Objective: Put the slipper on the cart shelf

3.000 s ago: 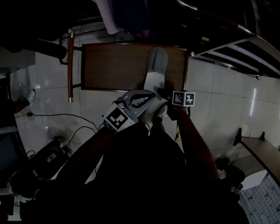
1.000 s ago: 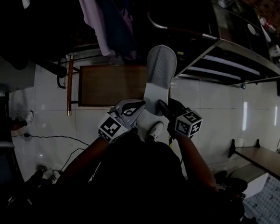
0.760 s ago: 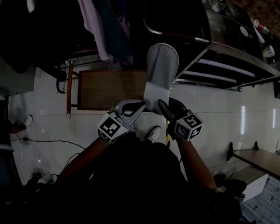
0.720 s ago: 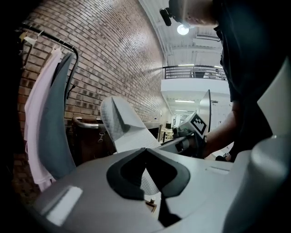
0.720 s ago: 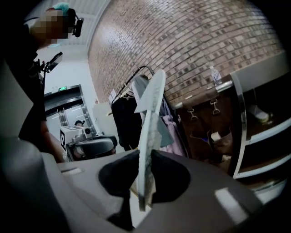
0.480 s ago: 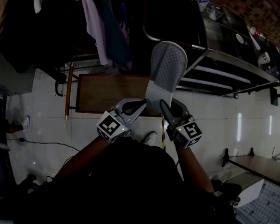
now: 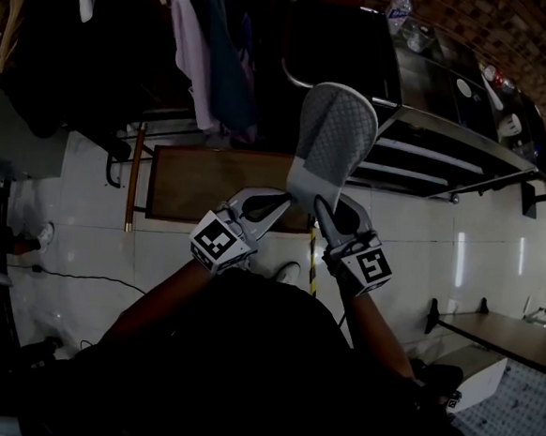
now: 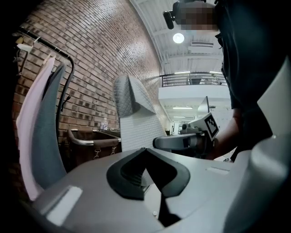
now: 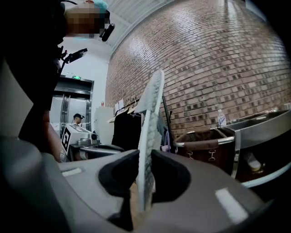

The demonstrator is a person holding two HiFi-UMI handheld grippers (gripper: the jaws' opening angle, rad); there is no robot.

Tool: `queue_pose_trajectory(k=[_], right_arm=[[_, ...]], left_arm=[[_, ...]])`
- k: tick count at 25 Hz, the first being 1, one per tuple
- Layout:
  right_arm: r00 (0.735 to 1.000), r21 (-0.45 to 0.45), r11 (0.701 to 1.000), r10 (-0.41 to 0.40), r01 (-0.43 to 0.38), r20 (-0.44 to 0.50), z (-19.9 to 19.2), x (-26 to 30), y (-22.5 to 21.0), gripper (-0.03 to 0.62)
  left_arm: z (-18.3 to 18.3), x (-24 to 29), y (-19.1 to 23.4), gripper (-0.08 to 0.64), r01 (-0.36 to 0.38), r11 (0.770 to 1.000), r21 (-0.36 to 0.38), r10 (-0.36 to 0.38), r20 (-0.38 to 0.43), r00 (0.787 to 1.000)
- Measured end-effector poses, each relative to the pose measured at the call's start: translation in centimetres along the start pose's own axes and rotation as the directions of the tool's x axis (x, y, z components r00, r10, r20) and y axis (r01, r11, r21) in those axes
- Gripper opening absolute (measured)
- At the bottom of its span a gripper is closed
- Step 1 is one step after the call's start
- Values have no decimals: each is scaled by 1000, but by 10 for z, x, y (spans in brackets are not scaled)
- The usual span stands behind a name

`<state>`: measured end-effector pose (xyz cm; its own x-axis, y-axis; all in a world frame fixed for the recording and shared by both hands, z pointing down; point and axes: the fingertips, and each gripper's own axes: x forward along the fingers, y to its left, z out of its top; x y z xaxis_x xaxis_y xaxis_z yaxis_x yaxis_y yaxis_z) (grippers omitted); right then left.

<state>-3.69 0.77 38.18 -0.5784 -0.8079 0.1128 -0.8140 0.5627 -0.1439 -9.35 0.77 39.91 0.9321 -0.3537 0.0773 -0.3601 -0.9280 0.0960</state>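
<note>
A grey slipper (image 7: 334,133) with a quilted toe stands upright in the air, toe up, in front of the dark metal cart (image 7: 449,132). My right gripper (image 7: 323,203) is shut on its heel end. In the right gripper view the pale sole (image 9: 150,118) runs edge-on between the two pads. My left gripper (image 7: 279,200) sits just left of the heel with its jaws together and nothing visible between them. In the left gripper view the slipper (image 8: 136,123) rises beyond the tips. The cart's open shelves (image 7: 429,149) lie to the right of the slipper.
A low wooden board (image 7: 210,184) lies on the white tiled floor below the grippers. Clothes (image 7: 206,47) hang from a rack at upper left. A brown bag with a metal rim (image 7: 349,35) and a water bottle (image 7: 400,6) are by the cart's top. A brick wall stands behind.
The slipper has risen off the wooden board and moved up and to the right toward the cart. Both grippers travelled with it and the right grip has held.
</note>
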Motion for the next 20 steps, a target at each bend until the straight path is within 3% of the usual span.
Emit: queue_pose_trajectory(k=[6,11,16,20], right_arm=[[1000,-1,1000,2,-2,-10,-6,-3,2,64],[1000,17,1000,-9,9,-14,-9,-5,0,64],[1000,29,1000,-10,10,-22,-14,-8,0,64],[1000,27,1000,-9,9,-18,-22,-11,-4,64]], left_arm=[[-9,-4,3,0,-10,1000,-18,10,-23,1000],[-9,-1,2,0,-15,999,30,16,-37,999],[-8,-5,1,0,-14,1000,-22,14,-1,1000],[-12,-4,0,0,-15,1000,-14,15,-13,1000]])
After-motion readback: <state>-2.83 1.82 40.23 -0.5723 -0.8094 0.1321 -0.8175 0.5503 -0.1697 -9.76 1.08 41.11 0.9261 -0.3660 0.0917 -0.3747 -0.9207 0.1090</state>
